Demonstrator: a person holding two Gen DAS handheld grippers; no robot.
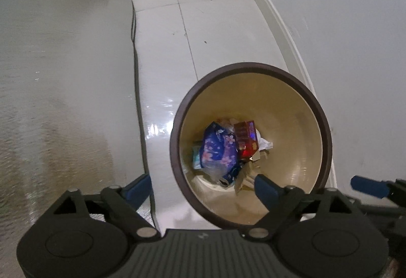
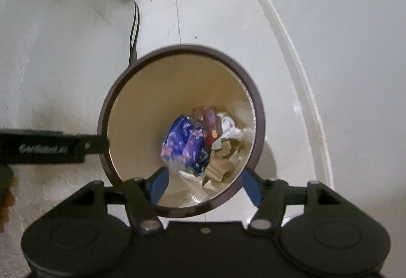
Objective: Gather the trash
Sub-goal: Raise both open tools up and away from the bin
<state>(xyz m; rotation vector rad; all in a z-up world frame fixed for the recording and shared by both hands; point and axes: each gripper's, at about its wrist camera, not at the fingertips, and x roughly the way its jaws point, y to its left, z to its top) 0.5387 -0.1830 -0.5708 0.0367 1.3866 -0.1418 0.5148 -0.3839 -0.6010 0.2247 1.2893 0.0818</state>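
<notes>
Two grippers point down over a round cream bin with a brown rim (image 1: 327, 125) on the white tiled floor (image 1: 162, 54). Left gripper (image 1: 203, 189) has its blue fingers (image 1: 266, 189) wide apart, holding nothing. Right gripper (image 2: 205, 186) is open and empty too. Blue flowery wrapper (image 1: 220, 148), red box (image 1: 246, 138) and crumpled white paper (image 2: 229, 129) lie at the bin's bottom.

A: Bin (image 1: 314, 110): dark brown rim, cream inside. Wrapper (image 1: 220, 148): deep blue, pink flower print.
B: Noted. Box (image 1: 247, 138) red; crumpled tissue (image 1: 265, 143) white. Floor (image 1: 215, 32) white tile; tool fingers (image 2: 159, 185) blue.
</notes>
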